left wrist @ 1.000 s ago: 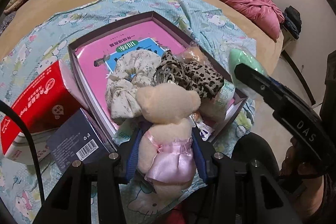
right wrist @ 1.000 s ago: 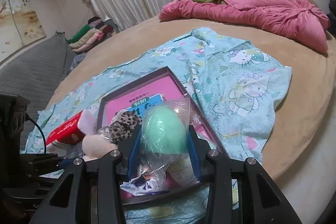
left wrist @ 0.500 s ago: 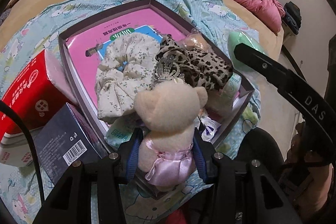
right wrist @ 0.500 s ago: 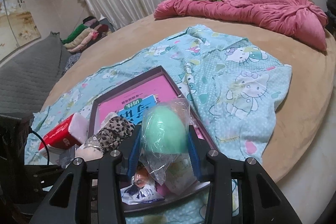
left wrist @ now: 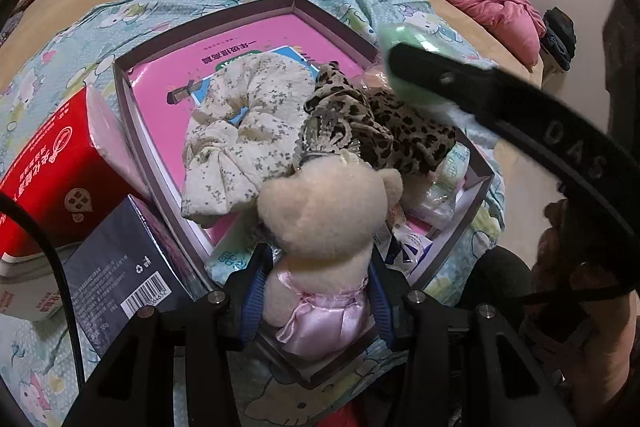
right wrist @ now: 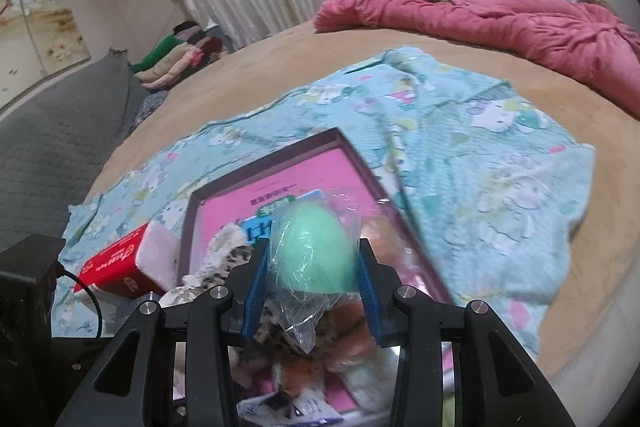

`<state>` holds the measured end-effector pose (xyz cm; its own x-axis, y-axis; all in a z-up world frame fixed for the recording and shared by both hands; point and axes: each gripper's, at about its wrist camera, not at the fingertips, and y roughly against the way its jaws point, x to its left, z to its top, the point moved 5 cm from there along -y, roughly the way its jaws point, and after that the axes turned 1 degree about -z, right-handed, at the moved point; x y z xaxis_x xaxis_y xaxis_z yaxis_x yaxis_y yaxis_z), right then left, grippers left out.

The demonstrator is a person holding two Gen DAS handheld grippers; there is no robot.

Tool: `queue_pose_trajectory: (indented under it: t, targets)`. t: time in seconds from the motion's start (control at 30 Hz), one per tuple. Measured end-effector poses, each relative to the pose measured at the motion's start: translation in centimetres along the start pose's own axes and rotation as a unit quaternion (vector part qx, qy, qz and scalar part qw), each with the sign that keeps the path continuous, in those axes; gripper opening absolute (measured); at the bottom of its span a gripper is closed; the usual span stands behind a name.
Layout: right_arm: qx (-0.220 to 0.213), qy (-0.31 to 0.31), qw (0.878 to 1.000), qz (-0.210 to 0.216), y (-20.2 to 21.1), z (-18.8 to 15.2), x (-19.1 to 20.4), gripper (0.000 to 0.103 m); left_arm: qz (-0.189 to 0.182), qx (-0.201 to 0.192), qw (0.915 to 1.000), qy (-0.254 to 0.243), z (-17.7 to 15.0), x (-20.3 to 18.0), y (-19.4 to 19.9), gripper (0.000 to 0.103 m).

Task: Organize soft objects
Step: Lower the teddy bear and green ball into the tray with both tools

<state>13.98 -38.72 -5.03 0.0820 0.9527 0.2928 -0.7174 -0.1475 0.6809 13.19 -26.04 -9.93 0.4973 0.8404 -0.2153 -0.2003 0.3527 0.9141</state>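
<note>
Bed (right wrist: 280, 75) | left gripper (left wrist: 316, 279) clamps bear (left wrist: 324, 227) | right gripper (right wrist: 312, 279) seemingly pinches bagged egg (right wrist: 312, 251)

Left wrist view close above the box (left wrist: 124, 75), angled down, right wrist view shallower across the bed (right wrist: 280, 75), sharing the box

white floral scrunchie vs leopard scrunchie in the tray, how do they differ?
The white floral scrunchie is pale cream with small grey sprigs; the leopard scrunchie is tan with dark spots. The white one lies toward the red tissue pack, the leopard one toward the right gripper. Both are bunched fabric lying in the tray.
</note>
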Motion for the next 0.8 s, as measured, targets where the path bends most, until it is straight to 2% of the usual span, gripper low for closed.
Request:
queue_pose_trajectory:
  t: [0.13, 0.43, 0.8]
  targets:
    - [0.019, 0.008, 1.0, -0.002, -1.6, -0.6, 0.6, 0.042, 0.002, -0.005, 1.0, 0.006, 0.1, 0.5, 0.1, 0.046]
    - [0.029, 0.012, 0.999, -0.028, -3.2, -1.1, -0.3, 0.042, 0.003, -0.01, 0.9999, 0.012, 0.6, 1.0, 0.0, 0.046]
    - [0.027, 0.013, 1.0, -0.01, -3.1, -1.5, -0.3, 0.043, 0.005, -0.01, 0.9999, 0.011, 0.6, 1.0, 0.1, 0.046]
